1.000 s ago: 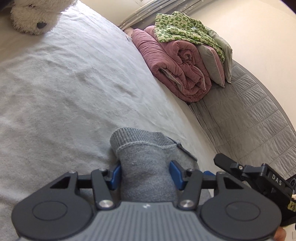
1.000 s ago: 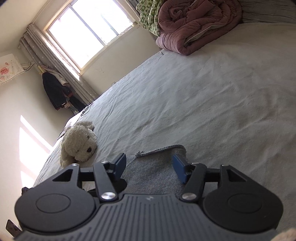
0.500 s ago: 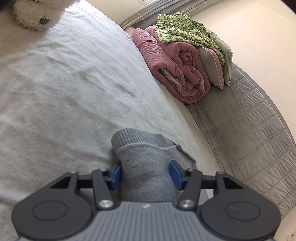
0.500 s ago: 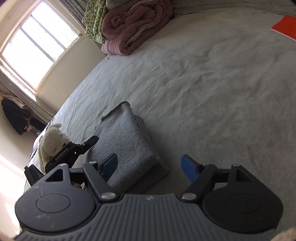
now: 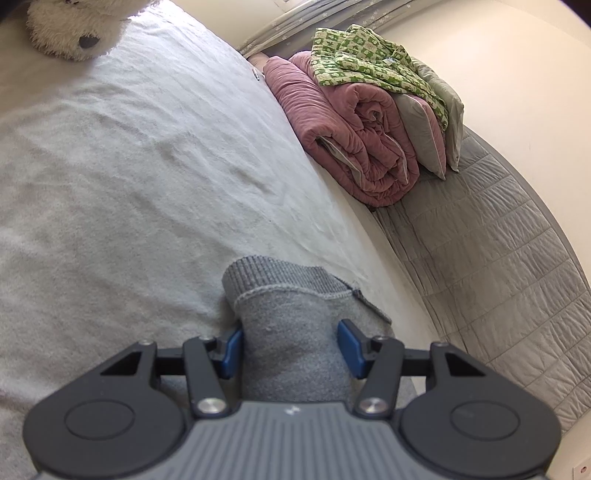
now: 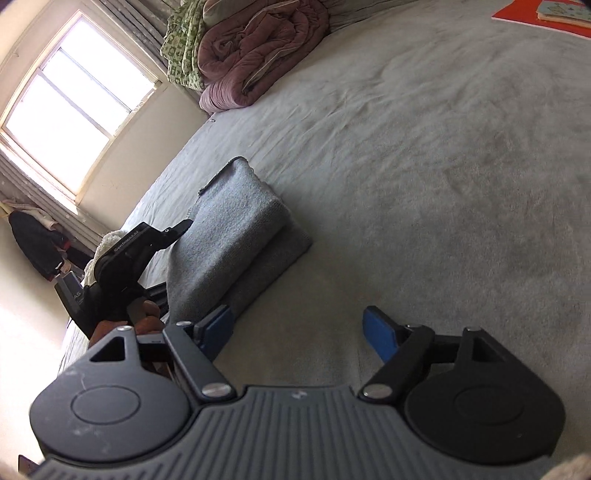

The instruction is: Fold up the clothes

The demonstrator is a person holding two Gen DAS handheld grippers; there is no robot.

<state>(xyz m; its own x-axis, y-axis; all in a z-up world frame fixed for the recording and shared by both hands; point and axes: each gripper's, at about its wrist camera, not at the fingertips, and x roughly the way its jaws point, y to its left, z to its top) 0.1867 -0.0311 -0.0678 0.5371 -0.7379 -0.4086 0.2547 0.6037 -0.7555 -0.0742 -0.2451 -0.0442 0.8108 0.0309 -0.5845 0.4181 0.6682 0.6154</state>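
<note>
The left gripper [image 5: 290,349], black with blue finger pads, has its fingers spread on either side of a folded grey knit garment [image 5: 295,332] with a ribbed hem; the cloth fills the gap, and whether the pads press it cannot be told. The right wrist view shows the right gripper [image 6: 299,332], also black with blue pads, spread wide with nothing between its fingers, low over the pale grey bed sheet [image 6: 424,166]. Its left pad sits just beside the near end of the garment [image 6: 225,240], which lies folded on the sheet to the left. The left gripper [image 6: 147,240] reaches the bundle from the far left side.

Farther off, a rolled dusty-pink quilt [image 5: 354,147] lies at the far edge of the bed, with a green-and-cream patterned cloth [image 5: 373,62] on top and grey pillows [image 5: 424,136] to its right. A white plush toy [image 5: 74,26] rests at the far left. A bright window [image 6: 70,99] stands beyond, and an orange flat item [image 6: 543,16] lies far right.
</note>
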